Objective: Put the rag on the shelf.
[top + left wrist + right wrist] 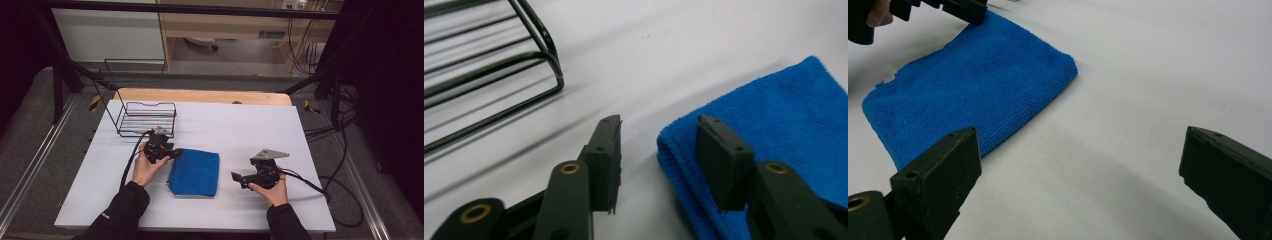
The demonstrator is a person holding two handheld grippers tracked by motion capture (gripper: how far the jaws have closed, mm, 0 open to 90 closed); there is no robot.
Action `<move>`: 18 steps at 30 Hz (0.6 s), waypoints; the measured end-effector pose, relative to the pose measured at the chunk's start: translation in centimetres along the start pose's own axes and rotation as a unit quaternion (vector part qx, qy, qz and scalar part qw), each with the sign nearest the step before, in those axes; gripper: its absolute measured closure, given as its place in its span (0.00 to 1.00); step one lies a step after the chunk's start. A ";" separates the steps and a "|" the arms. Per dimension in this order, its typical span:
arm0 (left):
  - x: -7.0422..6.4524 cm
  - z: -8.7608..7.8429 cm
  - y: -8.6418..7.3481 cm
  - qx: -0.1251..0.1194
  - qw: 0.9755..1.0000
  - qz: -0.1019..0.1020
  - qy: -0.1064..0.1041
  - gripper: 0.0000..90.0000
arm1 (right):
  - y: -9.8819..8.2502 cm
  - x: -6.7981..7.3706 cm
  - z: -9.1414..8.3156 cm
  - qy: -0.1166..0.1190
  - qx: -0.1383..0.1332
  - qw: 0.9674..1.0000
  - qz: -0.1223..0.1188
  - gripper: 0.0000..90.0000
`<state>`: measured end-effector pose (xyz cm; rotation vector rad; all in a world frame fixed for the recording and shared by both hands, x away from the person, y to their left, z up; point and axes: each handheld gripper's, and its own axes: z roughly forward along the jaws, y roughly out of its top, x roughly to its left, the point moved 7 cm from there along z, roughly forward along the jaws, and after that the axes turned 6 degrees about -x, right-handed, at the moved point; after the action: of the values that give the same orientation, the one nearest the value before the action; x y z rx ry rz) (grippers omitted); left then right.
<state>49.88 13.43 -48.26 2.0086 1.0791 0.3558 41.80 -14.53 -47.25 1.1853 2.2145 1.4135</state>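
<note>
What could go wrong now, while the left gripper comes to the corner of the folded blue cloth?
The left gripper straddles the folded edge of the blue cloth, one jaw over the cloth and one off it. It may pinch only the top layers, so the fold could open when lifted. The wire basket stands close behind this gripper; its trailing cable might catch there. The right gripper is open and off the cloth, so nothing holds the far side from sliding.
</note>
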 end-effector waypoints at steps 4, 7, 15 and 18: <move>-0.2 0.5 -0.2 0.003 1.000 -0.002 -0.006 0.68 | -0.1 0.1 0.1 0.002 0.003 1.000 0.002 0.05; -0.4 0.9 -0.2 0.004 1.000 -0.002 -0.008 0.72 | -0.2 0.1 0.2 0.004 0.006 1.000 -0.001 0.05; -0.9 1.4 -0.6 0.016 1.000 0.001 -0.020 0.79 | -0.4 0.3 0.4 0.009 0.009 1.000 0.002 0.05; -1.1 1.4 -0.7 0.018 1.000 0.002 -0.024 0.84 | -0.3 0.4 0.4 0.012 0.006 1.000 0.003 0.05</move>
<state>49.67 12.07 -49.54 2.0409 1.0592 0.2917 41.67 -14.06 -47.64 1.1850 2.2408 1.4256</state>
